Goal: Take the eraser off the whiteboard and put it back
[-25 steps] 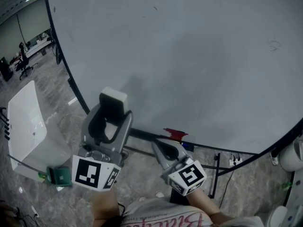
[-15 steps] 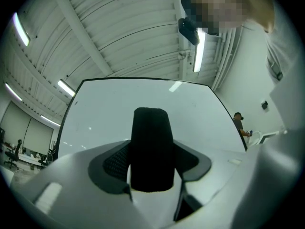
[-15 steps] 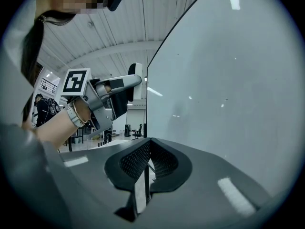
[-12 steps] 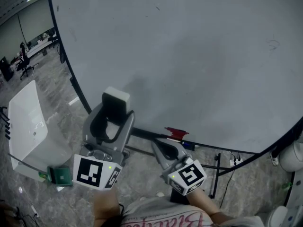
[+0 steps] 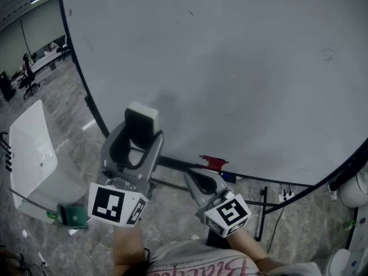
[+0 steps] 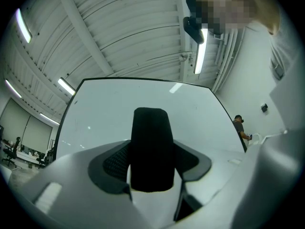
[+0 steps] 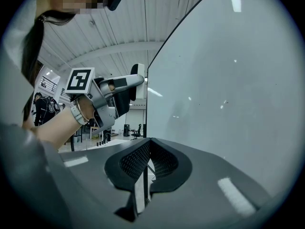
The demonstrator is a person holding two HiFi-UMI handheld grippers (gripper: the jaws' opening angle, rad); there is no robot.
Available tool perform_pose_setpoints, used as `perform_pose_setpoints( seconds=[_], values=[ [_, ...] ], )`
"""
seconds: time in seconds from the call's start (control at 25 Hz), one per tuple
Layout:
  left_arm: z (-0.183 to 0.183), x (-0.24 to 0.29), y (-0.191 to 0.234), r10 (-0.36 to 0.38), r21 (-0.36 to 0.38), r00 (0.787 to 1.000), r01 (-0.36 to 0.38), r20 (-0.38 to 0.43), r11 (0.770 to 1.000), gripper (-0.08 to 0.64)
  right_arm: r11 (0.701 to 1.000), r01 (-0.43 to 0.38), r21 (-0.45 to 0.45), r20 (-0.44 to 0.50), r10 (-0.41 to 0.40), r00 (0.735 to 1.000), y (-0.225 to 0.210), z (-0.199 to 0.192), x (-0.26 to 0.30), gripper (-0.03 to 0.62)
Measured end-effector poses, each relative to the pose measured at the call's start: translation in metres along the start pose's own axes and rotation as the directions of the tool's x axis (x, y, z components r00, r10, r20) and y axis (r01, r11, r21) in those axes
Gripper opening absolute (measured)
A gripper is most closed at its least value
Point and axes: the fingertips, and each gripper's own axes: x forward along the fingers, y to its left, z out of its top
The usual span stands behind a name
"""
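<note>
While my left gripper [image 5: 135, 144] is clamped wide across the eraser [image 5: 141, 118], its dark felt face filling the gap between the pads, the eraser sits close to the lower left part of the whiteboard [image 5: 241, 68]; I can't tell whether it touches. My right gripper [image 5: 192, 180], jaws pressed together and empty, hangs lower and to the right, near the board's ledge, where a red object [image 5: 214, 162] and a blue object [image 5: 228, 177] lie. A white table [image 5: 31, 148] stands far left, with a green object [image 5: 72, 214] nearer me.

Left gripper [image 5: 141, 134] clamped, tilted upward; right gripper [image 5: 192, 178] closed.
</note>
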Motion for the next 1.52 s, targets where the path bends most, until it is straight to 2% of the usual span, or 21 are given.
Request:
perform_pose_setpoints(
  seconds=[0.36, 0.68, 0.88, 1.2, 1.52],
  values=[
    [0.020, 0.030, 0.015, -0.012, 0.048, 1.000, 0.012, 0.006, 0.999, 0.255, 1.000, 0.016, -0.009, -0.001, -0.016, 1.000, -0.002, 0.000, -0.002, 0.002],
    [0.024, 0.074, 0.035, -0.009, 0.032, 1.000, 0.010, -0.028, 0.999, 0.256, 0.999, 0.042, -0.009, 0.014, -0.042, 0.999, -0.013, 0.004, -0.005, 0.002],
    [0.019, 0.101, 0.039, -0.022, 0.030, 0.997, 0.024, -0.068, 0.999, 0.256, 0.998, 0.061, -0.001, 0.023, -0.061, 0.998, -0.020, 0.004, -0.006, 0.002],
    [0.003, 0.148, 0.042, -0.010, 0.116, 0.988, 0.028, -0.154, 0.993, 0.257, 0.996, 0.089, 0.012, 0.018, -0.089, 0.996, -0.030, 0.002, -0.005, 0.002],
    [-0.001, 0.169, 0.045, -0.002, 0.095, 0.987, 0.018, -0.164, 0.995, 0.258, 0.993, 0.118, 0.016, 0.018, -0.118, 0.993, -0.039, 0.000, -0.007, 0.002]
  ],
)
